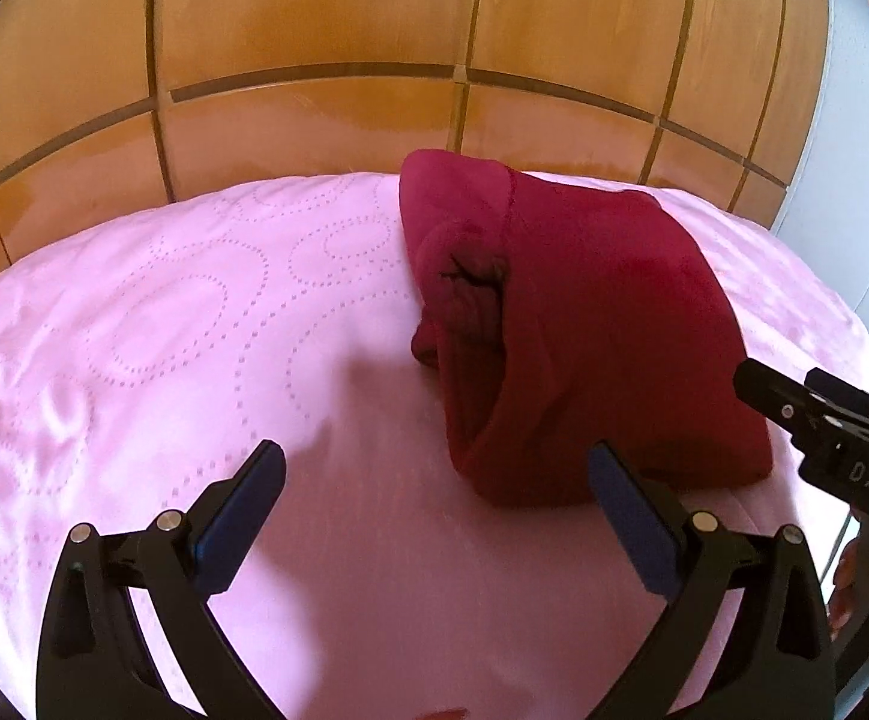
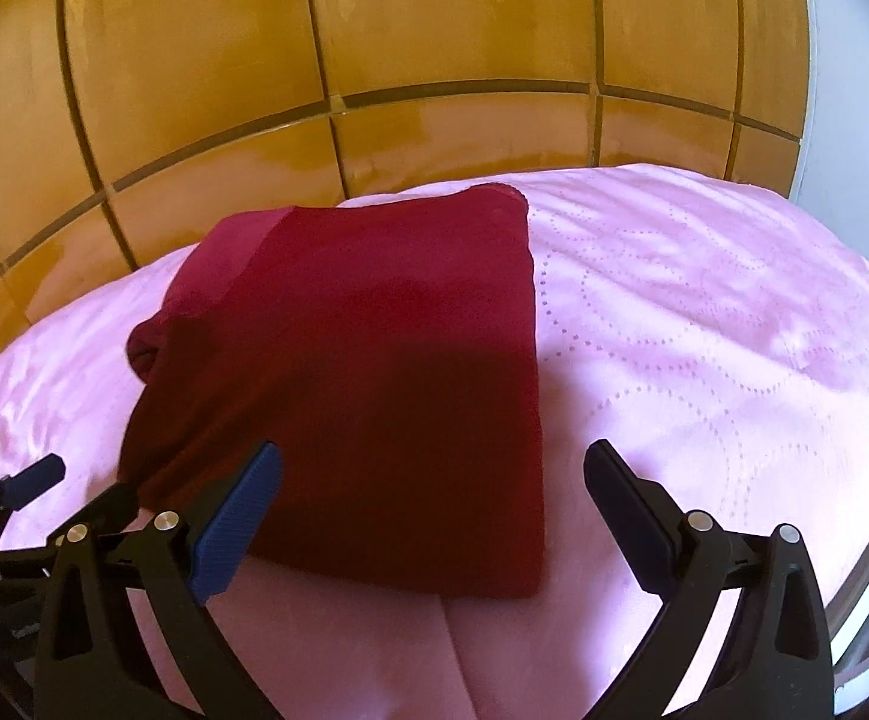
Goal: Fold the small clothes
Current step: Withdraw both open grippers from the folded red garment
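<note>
A dark red garment (image 1: 584, 324) lies folded into a thick rectangle on a pink quilted bedspread (image 1: 164, 324); its open layered edge faces left in the left wrist view. In the right wrist view the garment (image 2: 374, 372) fills the middle. My left gripper (image 1: 434, 480) is open and empty, just near and left of the garment's near corner. My right gripper (image 2: 431, 474) is open and empty, hovering over the garment's near edge. The right gripper also shows in the left wrist view (image 1: 806, 414), and the left gripper in the right wrist view (image 2: 38, 480).
A glossy wooden panelled headboard (image 1: 374, 60) rises behind the bed. A white wall (image 1: 854, 150) stands at the right. The bedspread (image 2: 704, 330) stretches bare to the right of the garment.
</note>
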The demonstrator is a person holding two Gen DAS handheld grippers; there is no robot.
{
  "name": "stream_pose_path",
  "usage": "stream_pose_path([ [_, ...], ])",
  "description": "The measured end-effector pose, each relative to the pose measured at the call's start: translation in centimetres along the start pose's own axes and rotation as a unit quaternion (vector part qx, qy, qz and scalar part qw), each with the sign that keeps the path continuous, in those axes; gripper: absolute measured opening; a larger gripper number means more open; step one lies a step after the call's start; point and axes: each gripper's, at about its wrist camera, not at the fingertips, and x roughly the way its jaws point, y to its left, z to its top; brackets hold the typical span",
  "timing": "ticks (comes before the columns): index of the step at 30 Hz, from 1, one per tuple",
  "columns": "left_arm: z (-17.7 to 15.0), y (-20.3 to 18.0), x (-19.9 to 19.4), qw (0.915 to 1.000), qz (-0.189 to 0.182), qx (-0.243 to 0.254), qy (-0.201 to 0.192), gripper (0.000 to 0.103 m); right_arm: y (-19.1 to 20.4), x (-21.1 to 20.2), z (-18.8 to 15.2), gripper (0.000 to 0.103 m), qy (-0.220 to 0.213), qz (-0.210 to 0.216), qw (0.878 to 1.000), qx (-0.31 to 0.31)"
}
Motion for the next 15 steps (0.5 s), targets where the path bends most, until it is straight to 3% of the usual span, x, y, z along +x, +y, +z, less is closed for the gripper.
stream_pose_path([
  [4,-0.4,-0.3,-1.3,1.0,0.008,0.002,-0.003,0.101,0.5,-0.7,-0.6,0.099,0.005,0.001,1.0,-0.003],
  [11,-0.7,-0.8,-3.3,0.9971,0.069,0.014,-0.028,0.101,1.0,-2.3,-1.4,0.099,-0.006,-0.006,1.0,-0.012],
  [15,-0.7,-0.5,-4.0,0.9964,0.076,0.001,-0.036,0.101,0.9,-3.4,-2.1,0.099,-0.02,-0.009,1.0,0.001],
])
